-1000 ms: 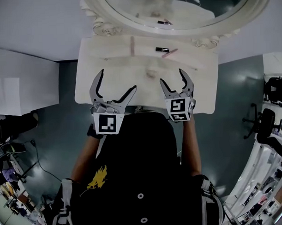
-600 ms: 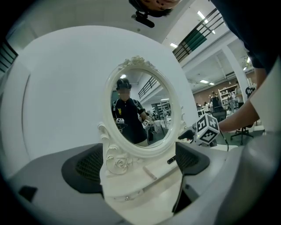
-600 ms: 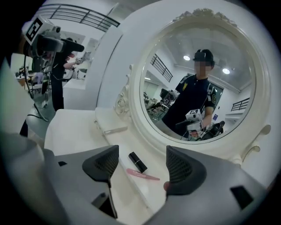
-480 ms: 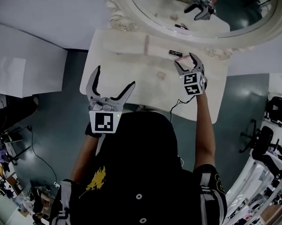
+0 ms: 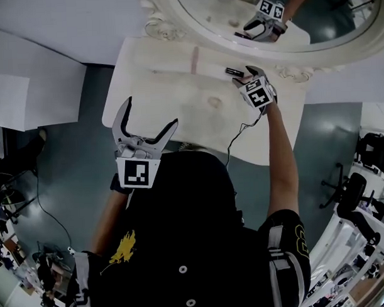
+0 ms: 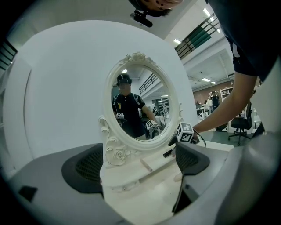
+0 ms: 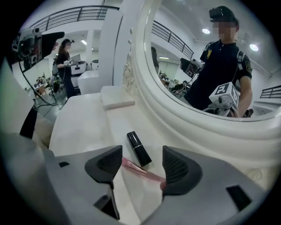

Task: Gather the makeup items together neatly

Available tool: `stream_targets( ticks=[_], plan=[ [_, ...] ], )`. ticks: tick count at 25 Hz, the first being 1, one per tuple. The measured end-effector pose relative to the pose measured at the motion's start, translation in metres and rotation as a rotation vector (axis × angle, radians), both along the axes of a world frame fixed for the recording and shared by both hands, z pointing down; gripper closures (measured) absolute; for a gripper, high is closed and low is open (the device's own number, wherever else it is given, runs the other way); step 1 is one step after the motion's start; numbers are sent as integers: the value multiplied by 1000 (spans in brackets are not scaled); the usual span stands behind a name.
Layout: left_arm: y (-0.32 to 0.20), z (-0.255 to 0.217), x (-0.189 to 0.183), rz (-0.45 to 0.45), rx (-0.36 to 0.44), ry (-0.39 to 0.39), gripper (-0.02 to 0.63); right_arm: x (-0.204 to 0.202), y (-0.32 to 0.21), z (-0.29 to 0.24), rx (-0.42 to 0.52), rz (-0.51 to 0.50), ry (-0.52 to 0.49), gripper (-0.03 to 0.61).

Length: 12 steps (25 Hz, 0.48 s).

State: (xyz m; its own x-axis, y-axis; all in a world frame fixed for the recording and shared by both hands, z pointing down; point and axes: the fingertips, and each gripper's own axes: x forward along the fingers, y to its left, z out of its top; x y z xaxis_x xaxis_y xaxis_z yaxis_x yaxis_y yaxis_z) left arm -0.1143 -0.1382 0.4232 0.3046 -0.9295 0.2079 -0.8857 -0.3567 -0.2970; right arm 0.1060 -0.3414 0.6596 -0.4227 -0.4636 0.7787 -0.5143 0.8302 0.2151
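The left gripper point(image 5: 151, 113) hovers over the near edge of the white dressing table point(image 5: 159, 100), at about 7 o'clock of its top, jaws spread wide with nothing between them. A small pale round item point(image 5: 214, 103), too small to identify, lies near the middle of the top. Farther off, at 1 o'clock, the right gripper point(image 5: 245, 77) points steeply down close under the ornate oval mirror frame point(image 5: 175, 18). Its jaws have just been closing but stand partly apart, and a slim pink stick point(image 7: 143, 172) lies slanting on the table between them, not pinched. A black lipstick tube point(image 7: 138, 148) lies just beyond the gap at 12 o'clock, touching the stick. A second pink stick point(image 5: 194, 59) lies apart at 9 o'clock of the lipstick.
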Motion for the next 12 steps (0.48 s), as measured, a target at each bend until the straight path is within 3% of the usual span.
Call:
stream_targets(
  ticks=[5, 8, 12],
  plan=[
    [4, -10, -3, 19, 19, 9, 92, -11, 3, 4, -20, 8, 31, 296],
    [12, -22, -13, -56, -9, 175, 92, -25, 13, 0, -33, -2, 35, 308],
    [4, -19, -5, -68, -39, 255, 92, -12, 16, 3, -15, 5, 68, 355]
  ],
)
